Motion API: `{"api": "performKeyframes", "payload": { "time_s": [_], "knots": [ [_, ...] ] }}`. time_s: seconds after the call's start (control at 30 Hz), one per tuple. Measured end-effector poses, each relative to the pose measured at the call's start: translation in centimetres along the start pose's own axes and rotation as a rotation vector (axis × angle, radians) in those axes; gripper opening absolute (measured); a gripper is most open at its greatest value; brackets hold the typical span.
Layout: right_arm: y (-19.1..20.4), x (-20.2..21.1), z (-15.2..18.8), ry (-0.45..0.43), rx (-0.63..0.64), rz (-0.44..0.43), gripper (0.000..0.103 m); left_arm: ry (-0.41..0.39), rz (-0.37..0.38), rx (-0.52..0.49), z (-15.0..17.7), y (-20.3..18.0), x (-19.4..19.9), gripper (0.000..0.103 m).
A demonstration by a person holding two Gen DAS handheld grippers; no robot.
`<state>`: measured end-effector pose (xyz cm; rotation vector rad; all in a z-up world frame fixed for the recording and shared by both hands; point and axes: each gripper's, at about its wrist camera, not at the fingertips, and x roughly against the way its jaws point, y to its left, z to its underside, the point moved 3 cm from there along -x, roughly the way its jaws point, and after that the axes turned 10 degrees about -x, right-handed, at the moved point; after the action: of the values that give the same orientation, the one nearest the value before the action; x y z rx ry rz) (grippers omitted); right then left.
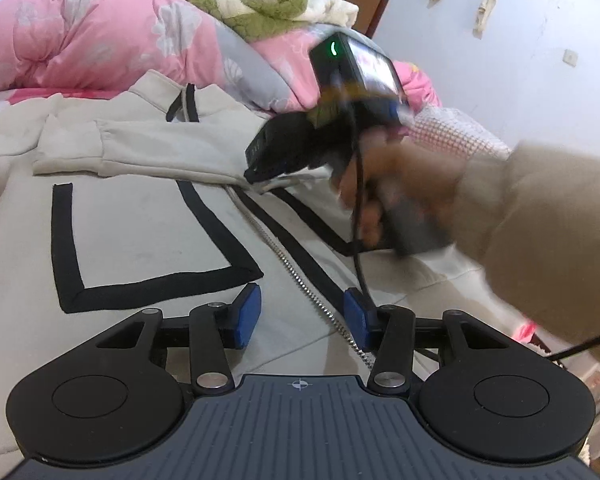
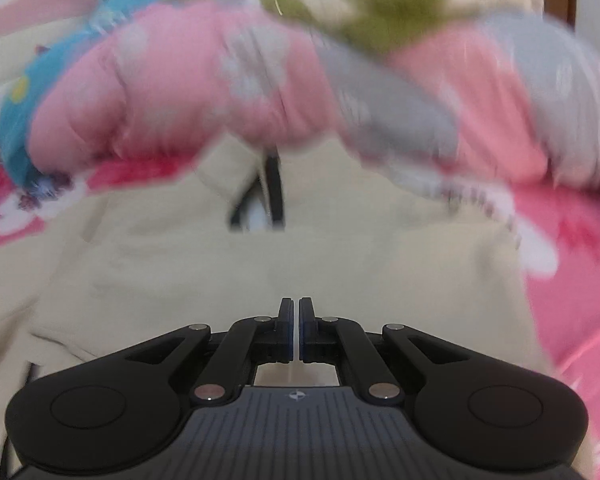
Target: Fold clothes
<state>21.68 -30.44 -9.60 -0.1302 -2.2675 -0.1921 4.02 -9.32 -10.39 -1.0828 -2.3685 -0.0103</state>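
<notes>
Left gripper (image 1: 302, 316) hovered low over the jacket (image 1: 140, 232), fingers spread either side of the zipper (image 1: 300, 280), gripping nothing. Jacket lay flat on the bed, sleeve (image 1: 148, 148) folded across the chest. Right gripper (image 2: 299, 330) was tilted down at that sleeve, hand (image 1: 384, 184) wrapped round its handle; fingers nearly pressed together, thin gap, whether any cloth sat between them unclear through blur.

Closed right gripper (image 2: 299, 330) above cream jacket (image 2: 260, 264)

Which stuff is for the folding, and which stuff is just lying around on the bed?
For folding: cream zip-up jacket with black trim; left claw, open; right claw, shut.

Just lying there: puffy pink flowered quilt; fuzzy green-and-white blanket.
</notes>
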Motion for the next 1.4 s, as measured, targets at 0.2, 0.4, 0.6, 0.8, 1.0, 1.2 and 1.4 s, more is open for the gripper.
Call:
{"api": "performKeyframes", "payload": {
  "time_s": [0.2,0.4,0.6,0.8,1.0,1.2,1.4],
  "knots": [
    [0.3,0.6,-0.4,-0.016,0.011,0.016,0.010,-0.042,-0.033,0.037,-1.1,1.1,1.0,0.047],
    [3.3,3.9,-4.6,-0.090,0.016,-0.078,0.010,-0.099,-0.148,0.170,-2.1,4.7,2.7,0.047],
    [11.2,1.0,-8.5,-0.134,0.150,-0.181,0.010,-0.121,-0.258,0.337,-1.5,8.5,3.9,0.047],
    [16.3,-8.5,-10.0,-0.045,0.249,-0.108,0.008,-0.097,-0.262,0.413,-0.9,10.6,4.1,0.046],
    [14.0,-12.4,-12.8,-0.040,0.079,-0.098,0.000,-0.096,-0.259,0.419,-0.7,10.6,4.3,0.047],
    [14.0,-10.1,-13.9,-0.048,0.021,-0.126,0.000,-0.097,-0.252,0.431,-0.4,10.7,4.6,0.047],
    [17.5,-10.1,-11.0,0.061,0.224,-0.218,0.000,-0.093,-0.251,0.425,-0.5,10.6,4.6,0.047]
  ]
}}
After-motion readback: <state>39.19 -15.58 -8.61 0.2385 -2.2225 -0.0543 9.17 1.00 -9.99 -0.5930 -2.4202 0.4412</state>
